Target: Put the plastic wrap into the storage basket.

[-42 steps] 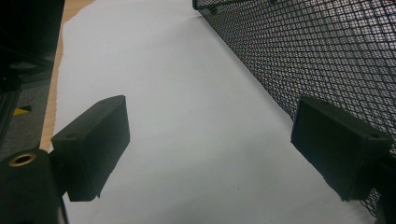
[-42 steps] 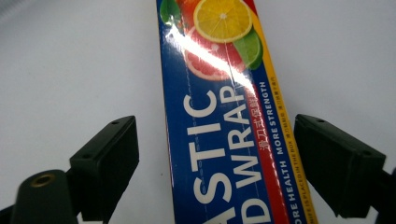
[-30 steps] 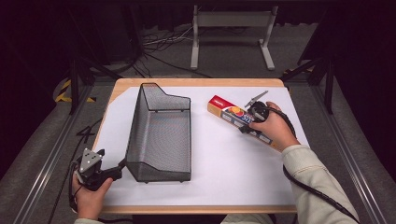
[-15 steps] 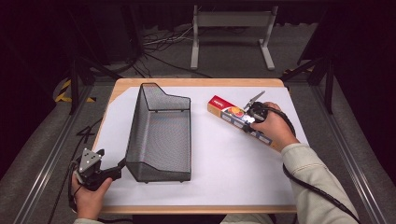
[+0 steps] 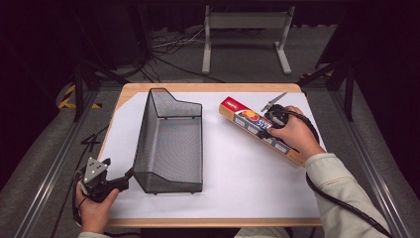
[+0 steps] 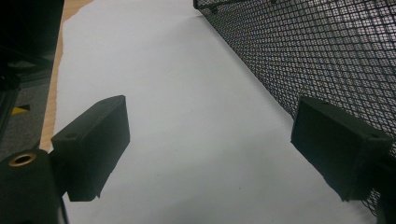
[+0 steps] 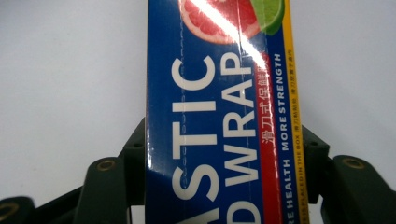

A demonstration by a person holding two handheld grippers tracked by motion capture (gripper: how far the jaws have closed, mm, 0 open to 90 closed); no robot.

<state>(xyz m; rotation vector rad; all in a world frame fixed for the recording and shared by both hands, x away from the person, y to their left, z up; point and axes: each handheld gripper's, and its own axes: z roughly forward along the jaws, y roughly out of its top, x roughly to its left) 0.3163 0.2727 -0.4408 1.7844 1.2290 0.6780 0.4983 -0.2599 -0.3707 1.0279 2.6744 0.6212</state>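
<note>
Gripping the box point(image 5: 261, 130) of plastic wrap across its width, the right gripper point(image 5: 274, 118) has one black jaw pressed to each long side — the right gripper view shows the blue lid with white lettering running up between the jaws, touching both. The box point(image 7: 219, 112) lies flat on the white sheet point(image 5: 237, 173) at the right rear of the desk point(image 5: 208, 88), set at a slant, its red end toward the basket point(image 5: 171, 141) and its far end under the person's right hand point(image 5: 296, 134). Box and basket are apart, with bare sheet between them.

The wire-mesh basket stands upright at the middle-left of the sheet, long axis running front to back, its taller end at the rear.

At the front left corner the left gripper point(image 5: 116, 182) is held low in the left hand point(image 5: 94, 201), pointing at the basket's near corner. Its jaws stand wide apart — the left gripper view shows bare sheet between them and nothing held. In that view the mesh wall point(image 6: 317, 56) lies behind one jaw; whether that jaw touches the mesh I cannot tell.
</note>
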